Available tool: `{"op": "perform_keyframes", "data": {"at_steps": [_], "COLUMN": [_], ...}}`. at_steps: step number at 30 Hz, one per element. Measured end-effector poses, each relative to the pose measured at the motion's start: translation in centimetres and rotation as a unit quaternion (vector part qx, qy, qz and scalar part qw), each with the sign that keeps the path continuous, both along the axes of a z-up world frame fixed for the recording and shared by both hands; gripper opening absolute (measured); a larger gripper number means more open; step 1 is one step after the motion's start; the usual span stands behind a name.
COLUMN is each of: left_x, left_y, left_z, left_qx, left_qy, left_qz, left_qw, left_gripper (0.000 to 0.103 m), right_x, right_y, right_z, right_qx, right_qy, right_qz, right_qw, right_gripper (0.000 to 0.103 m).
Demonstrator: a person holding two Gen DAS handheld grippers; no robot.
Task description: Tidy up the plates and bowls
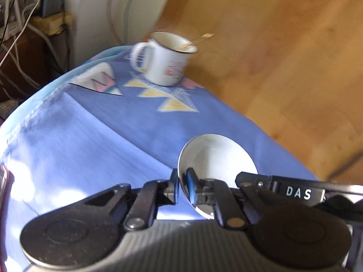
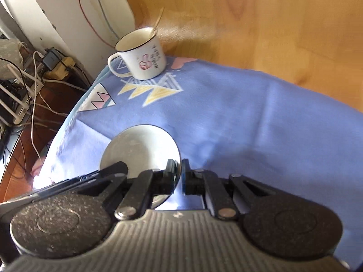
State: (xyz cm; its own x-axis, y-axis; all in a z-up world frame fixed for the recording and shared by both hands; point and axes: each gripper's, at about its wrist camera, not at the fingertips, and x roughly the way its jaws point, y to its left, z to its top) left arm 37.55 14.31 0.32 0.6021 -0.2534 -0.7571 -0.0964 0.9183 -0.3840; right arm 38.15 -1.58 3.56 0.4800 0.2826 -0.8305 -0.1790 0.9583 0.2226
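A small white bowl (image 1: 217, 156) is held over the blue patterned cloth (image 1: 90, 136). My left gripper (image 1: 182, 187) is shut on the bowl's left rim, one blue pad on each side of the wall. The same bowl shows in the right wrist view (image 2: 140, 147). My right gripper (image 2: 179, 174) is shut on its right rim. The other gripper's black arm (image 1: 295, 190) reaches in from the right in the left wrist view, and from the left (image 2: 79, 181) in the right wrist view.
A white enamel mug (image 1: 168, 59) with a wooden stick in it stands at the cloth's far corner (image 2: 141, 54). Wooden floor (image 1: 283, 45) lies beyond the table edge. Cables and a power strip (image 2: 54, 68) lie at the left by the wall.
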Motion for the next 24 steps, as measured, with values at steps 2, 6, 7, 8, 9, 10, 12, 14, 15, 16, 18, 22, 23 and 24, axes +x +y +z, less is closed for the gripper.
{"op": "perform_keyframes", "data": {"at_steps": [2,6,7,8,9,10,12,14,15,16,18,22,23,24], "left_x": [-1.8,-5.0,-5.7,-6.4,-7.1,-7.7,-8.8,-9.6,-10.0,-10.3,-10.8,-11.4,-11.4,-11.5], "left_y": [-2.1,-6.9,-8.1,-9.4,-10.6,-11.8,-14.3,-16.2,-17.2,-18.0,-19.3,-20.6,-20.7,-20.8], "left_z": [0.8,2.3,2.6,2.8,3.0,3.1,3.1,2.8,2.6,2.3,1.8,0.7,0.5,0.3], "left_qx": [0.001,0.003,0.001,0.0,-0.001,-0.002,-0.001,0.001,0.003,0.005,0.013,0.031,0.035,0.04], "left_qy": [-0.008,-0.024,-0.027,-0.03,-0.031,-0.032,-0.032,-0.03,-0.026,-0.023,-0.017,-0.006,-0.005,-0.005], "left_qz": [-0.018,-0.06,-0.071,-0.082,-0.092,-0.101,-0.12,-0.135,-0.142,-0.148,-0.157,-0.161,-0.16,-0.159], "left_qw": [0.9998,0.9979,0.9971,0.9962,0.9953,0.9943,0.9923,0.9904,0.9895,0.9887,0.9874,0.9864,0.9864,0.9864], "left_gripper": [0.009,0.009,0.009,0.009,0.009,0.009,0.009,0.009,0.009,0.009,0.009,0.01,0.01,0.01], "right_x": [-2.1,-6.4,-7.5,-8.5,-9.5,-10.6,-12.1,-13.4,-13.9,-14.4,-14.9,-15.4,-15.5,-15.6], "right_y": [-2.0,-6.3,-7.4,-8.5,-9.6,-10.7,-12.8,-14.7,-15.6,-16.4,-17.5,-18.7,-18.7,-18.8], "right_z": [1.1,2.5,2.8,3.0,3.1,3.1,3.0,2.6,2.2,1.9,1.1,-0.4,-0.7,-0.9], "right_qx": [-0.008,-0.02,-0.024,-0.026,-0.028,-0.029,-0.031,-0.034,-0.035,-0.035,-0.033,-0.024,-0.023,-0.022], "right_qy": [-0.01,-0.026,-0.03,-0.033,-0.036,-0.038,-0.038,-0.036,-0.032,-0.029,-0.022,-0.01,-0.008,-0.007], "right_qz": [-0.01,-0.036,-0.043,-0.05,-0.056,-0.065,-0.078,-0.089,-0.095,-0.099,-0.105,-0.11,-0.109,-0.107], "right_qw": [1.0,0.999,0.998,0.998,0.997,0.997,0.996,0.995,0.994,0.994,0.994,0.994,0.994,0.994], "right_gripper": [0.008,0.008,0.009,0.009,0.009,0.009,0.009,0.009,0.009,0.009,0.01,0.01,0.01,0.01]}}
